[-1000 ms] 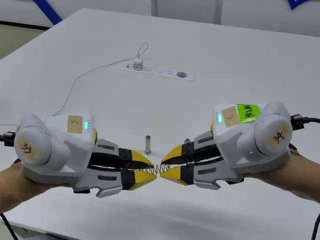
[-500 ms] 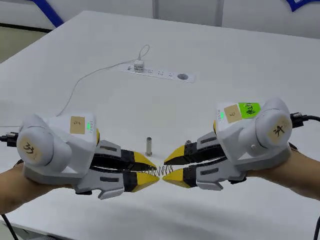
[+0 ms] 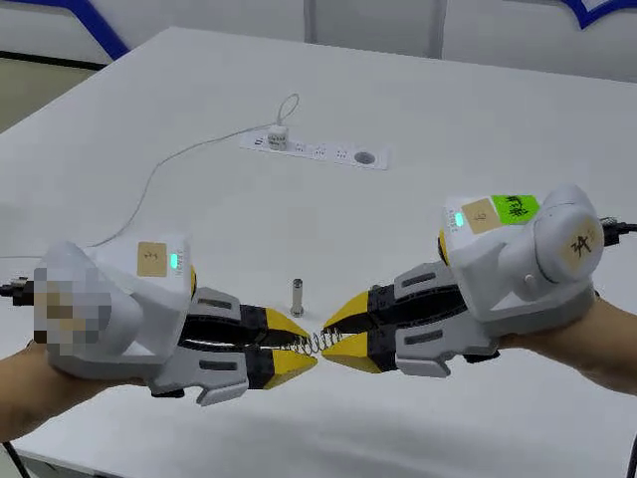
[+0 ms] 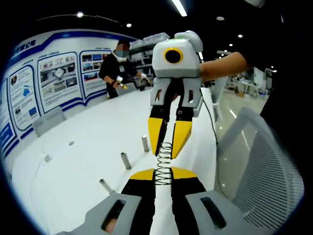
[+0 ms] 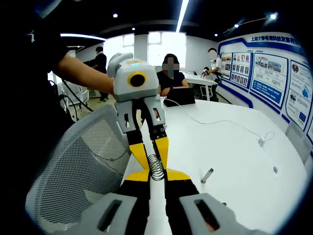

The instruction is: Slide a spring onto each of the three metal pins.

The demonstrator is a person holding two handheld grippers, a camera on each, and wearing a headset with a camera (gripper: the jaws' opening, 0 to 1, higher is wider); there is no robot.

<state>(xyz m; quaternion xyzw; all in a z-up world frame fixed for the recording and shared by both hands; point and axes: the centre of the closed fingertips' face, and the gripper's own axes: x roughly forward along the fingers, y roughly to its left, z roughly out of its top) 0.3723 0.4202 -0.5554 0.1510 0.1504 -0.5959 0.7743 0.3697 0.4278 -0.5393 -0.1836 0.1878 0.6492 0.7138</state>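
Observation:
A small steel spring [image 3: 315,344] hangs level between my two grippers, just above the white table [image 3: 428,110]. My left gripper [image 3: 306,350] is shut on one end of it and my right gripper [image 3: 325,339] pinches the other end. In the left gripper view the spring [image 4: 164,164] runs from my left gripper [image 4: 164,176] up into my right gripper [image 4: 165,153]. Three upright metal pins [image 4: 145,143] [image 4: 126,160] [image 4: 105,186] stand bare on the table. One pin [image 3: 297,296] stands just behind the tips. In the right gripper view the spring [image 5: 156,168] faces end-on.
A white power strip [image 3: 323,152] with a plug and a cable [image 3: 159,169] lies at the back of the table. The table's front edge runs just below the grippers. A mesh chair [image 4: 264,171] stands beside the table, and people [image 5: 171,78] are in the room behind.
The grippers have closed in a little, tip to tip, and sit slightly lower with the spring still between them. The head camera has shifted. The pin has not moved.

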